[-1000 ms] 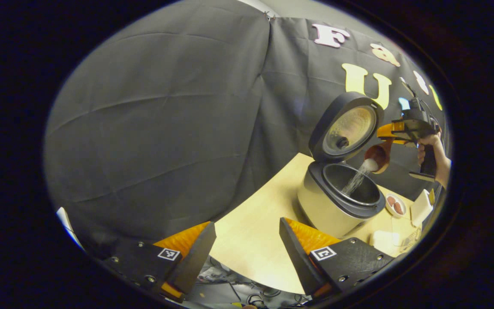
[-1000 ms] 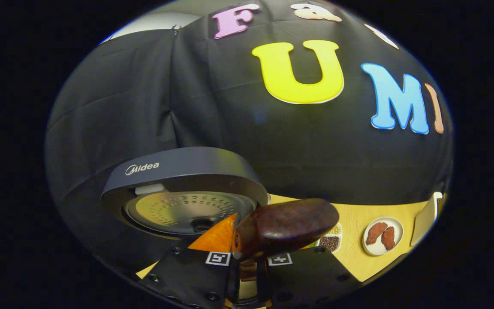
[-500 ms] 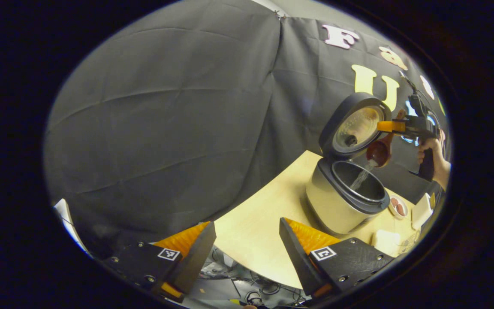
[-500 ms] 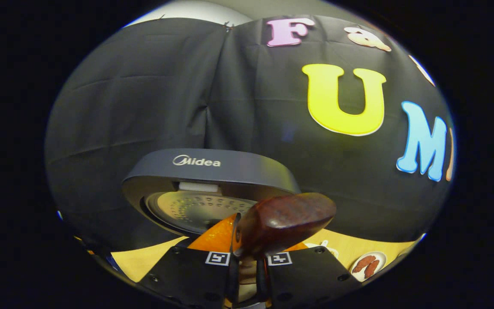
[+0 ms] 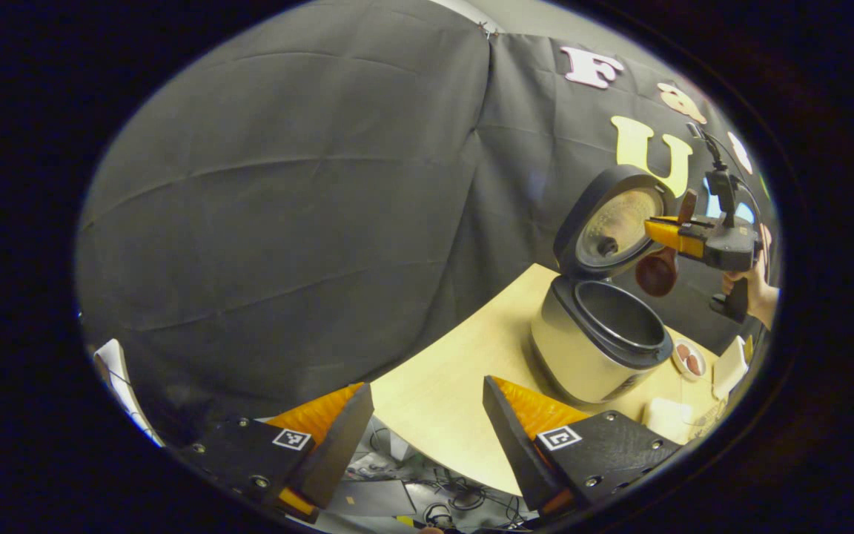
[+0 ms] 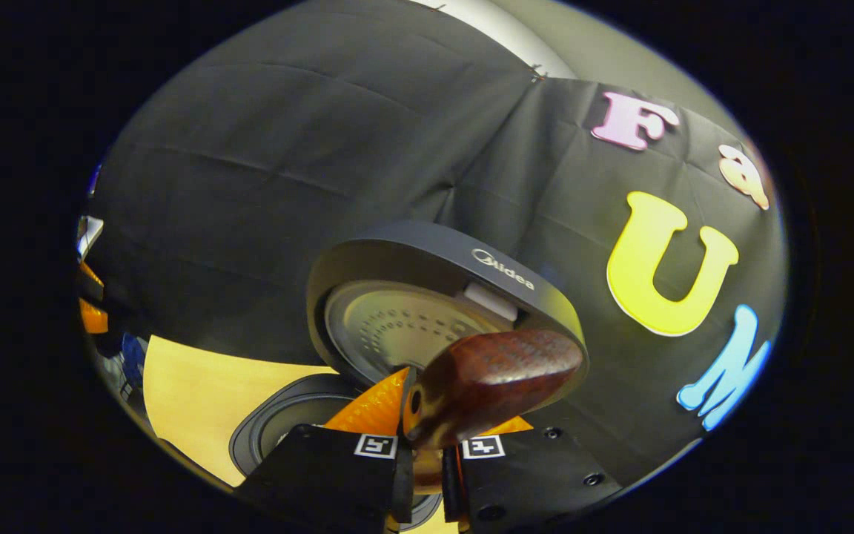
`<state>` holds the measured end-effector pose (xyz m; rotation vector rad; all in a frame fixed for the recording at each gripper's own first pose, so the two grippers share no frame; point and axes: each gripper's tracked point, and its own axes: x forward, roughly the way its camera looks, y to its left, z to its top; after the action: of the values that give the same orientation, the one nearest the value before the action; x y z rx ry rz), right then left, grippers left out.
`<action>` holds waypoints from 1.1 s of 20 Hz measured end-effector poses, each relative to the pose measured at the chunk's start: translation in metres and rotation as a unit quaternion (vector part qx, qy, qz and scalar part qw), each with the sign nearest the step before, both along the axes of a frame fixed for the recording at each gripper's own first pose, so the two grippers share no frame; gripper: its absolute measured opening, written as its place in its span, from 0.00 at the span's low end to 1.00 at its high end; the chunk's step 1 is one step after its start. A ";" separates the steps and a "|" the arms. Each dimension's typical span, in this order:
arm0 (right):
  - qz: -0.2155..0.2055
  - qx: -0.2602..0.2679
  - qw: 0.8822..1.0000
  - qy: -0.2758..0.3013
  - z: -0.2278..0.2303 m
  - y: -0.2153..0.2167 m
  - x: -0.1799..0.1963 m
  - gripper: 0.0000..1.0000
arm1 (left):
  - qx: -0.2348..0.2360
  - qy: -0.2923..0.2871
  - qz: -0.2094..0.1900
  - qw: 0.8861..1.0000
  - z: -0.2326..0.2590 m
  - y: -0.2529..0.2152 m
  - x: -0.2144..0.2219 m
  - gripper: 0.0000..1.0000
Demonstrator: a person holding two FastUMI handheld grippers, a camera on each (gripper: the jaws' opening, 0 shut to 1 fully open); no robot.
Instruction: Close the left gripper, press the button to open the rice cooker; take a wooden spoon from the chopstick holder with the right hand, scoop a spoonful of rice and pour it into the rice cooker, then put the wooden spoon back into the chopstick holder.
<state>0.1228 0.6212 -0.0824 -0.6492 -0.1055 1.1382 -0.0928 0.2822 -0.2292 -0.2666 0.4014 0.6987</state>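
My right hand-held gripper [image 6: 427, 445] is clamped tight on the wooden spoon [image 6: 490, 386]; fingers nearly together w/ the handle pinched between them. In the right gripper view the spoon's bowl sits just above the fingers, back side toward the camera: dark reddish-brown, glossy, rounded, w/ a paler patch near the neck. In the left gripper view I see that same right hand-held gripper [image 5: 660, 231] farther off, held by a hand [image 5: 757, 285], spoon [image 5: 657, 271] hanging bowl-down from the fingers, handle end poking up above them. Bowl faces down toward the cooker; no rice visible on it from here.

Spoon bowl is up in the air, just beside the raised lid [image 5: 616, 222] and above the far rim of the rice cooker [image 5: 597, 345]. Cooker is open: lid stands upright, pale metal inner plate w/ rows of small holes & a dark centre knob; pot opening is a dark ring, body light beige. Can't tell how much rice is inside.

My left hand-held gripper [image 5: 427, 430] is wide open, nothing in it, at the near edge of the counter [image 5: 442, 393], well apart from the cooker.

Beyond the cooker on the counter: small white dish [image 5: 688, 357] w/ brownish-red pieces, plus pale blocks I can't identify.
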 end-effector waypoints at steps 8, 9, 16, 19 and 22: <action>0.008 0.045 0.999 -0.009 0.021 -0.029 -0.031 0.16 | 0.016 -0.004 -0.024 1.000 0.007 -0.040 0.000 0.92; 0.003 0.063 0.998 -0.005 0.034 -0.041 -0.029 0.17 | 0.017 -0.003 -0.029 0.999 0.007 -0.047 0.001 0.92; -0.035 0.173 0.984 0.011 0.124 -0.153 -0.031 0.14 | 0.033 -0.013 -0.088 0.996 0.033 -0.091 0.038 0.92; -0.065 0.189 0.980 0.014 0.140 -0.207 -0.022 0.17 | 0.048 -0.026 -0.111 0.992 0.060 -0.105 0.062 0.94; -0.102 0.198 0.975 0.021 0.145 -0.263 -0.007 0.17 | 0.070 -0.031 -0.136 0.988 0.077 -0.130 0.087 0.94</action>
<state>0.1154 0.3578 0.0629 -0.2737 -0.2188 0.8965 -0.0057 0.1524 -0.1522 -0.0982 0.3196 0.4465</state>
